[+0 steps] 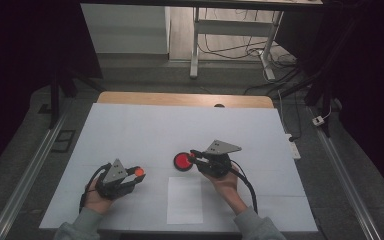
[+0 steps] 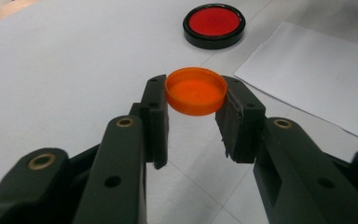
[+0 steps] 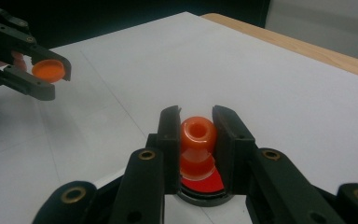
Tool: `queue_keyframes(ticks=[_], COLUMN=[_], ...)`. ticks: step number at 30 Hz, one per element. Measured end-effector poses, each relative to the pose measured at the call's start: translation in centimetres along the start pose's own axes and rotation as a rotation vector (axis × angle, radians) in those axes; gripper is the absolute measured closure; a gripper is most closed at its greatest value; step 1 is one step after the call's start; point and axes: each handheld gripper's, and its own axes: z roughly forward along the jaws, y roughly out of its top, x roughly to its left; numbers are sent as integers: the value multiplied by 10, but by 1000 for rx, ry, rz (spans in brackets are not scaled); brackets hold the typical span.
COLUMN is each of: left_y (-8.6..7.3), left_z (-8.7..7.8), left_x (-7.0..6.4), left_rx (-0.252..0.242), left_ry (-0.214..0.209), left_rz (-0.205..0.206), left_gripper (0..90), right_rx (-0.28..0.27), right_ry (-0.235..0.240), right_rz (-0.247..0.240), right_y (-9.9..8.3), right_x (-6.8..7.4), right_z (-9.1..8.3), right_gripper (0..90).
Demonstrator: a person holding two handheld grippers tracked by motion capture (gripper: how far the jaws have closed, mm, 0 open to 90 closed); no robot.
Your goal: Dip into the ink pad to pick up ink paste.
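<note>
My left gripper point(image 2: 196, 93) is shut on a shallow orange cap point(image 2: 196, 91), gripped by its rim with the hollow side up, a little above the white table cover. In the high view that gripper point(image 1: 137, 173) is at the front left with the cap point(image 1: 139, 172) at its tip. My right gripper point(image 3: 197, 125) is shut on a small orange bottle point(image 3: 197, 135) whose open neck points toward the camera. The bottle sits just over a red disc in a black rim point(image 3: 200, 185). The high view puts the right gripper point(image 1: 194, 156) at the disc's point(image 1: 181, 161) right edge.
A white sheet of paper point(image 1: 185, 200) lies at the front between the two hands. The white cover point(image 1: 180, 130) spans the table, with a wooden edge point(image 1: 185, 99) at the back. Beyond the table are desk legs and floor cables point(image 1: 260, 50).
</note>
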Motion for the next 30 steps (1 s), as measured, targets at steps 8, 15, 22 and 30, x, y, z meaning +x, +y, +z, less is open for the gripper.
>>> queue_keyframes(ticks=[8, 15, 22, 30], left_y=[0, -1, -1, -1], left_z=[0, 0, 0, 0], left_x=[0, 1, 1, 1], left_rx=[-2, -2, -1, -4], left_ry=[-1, 1, 1, 2], left_rz=[-5, -6, -6, -10], left_gripper=[644, 644, 644, 643], right_rx=[3, -3, -3, 0], right_ry=[2, 3, 1, -1], right_rz=[0, 1, -3, 2], right_y=[-1, -1, -1, -2], right_x=[1, 1, 1, 0], right_z=[-7, -12, -17, -21], right_gripper=[723, 724, 724, 723])
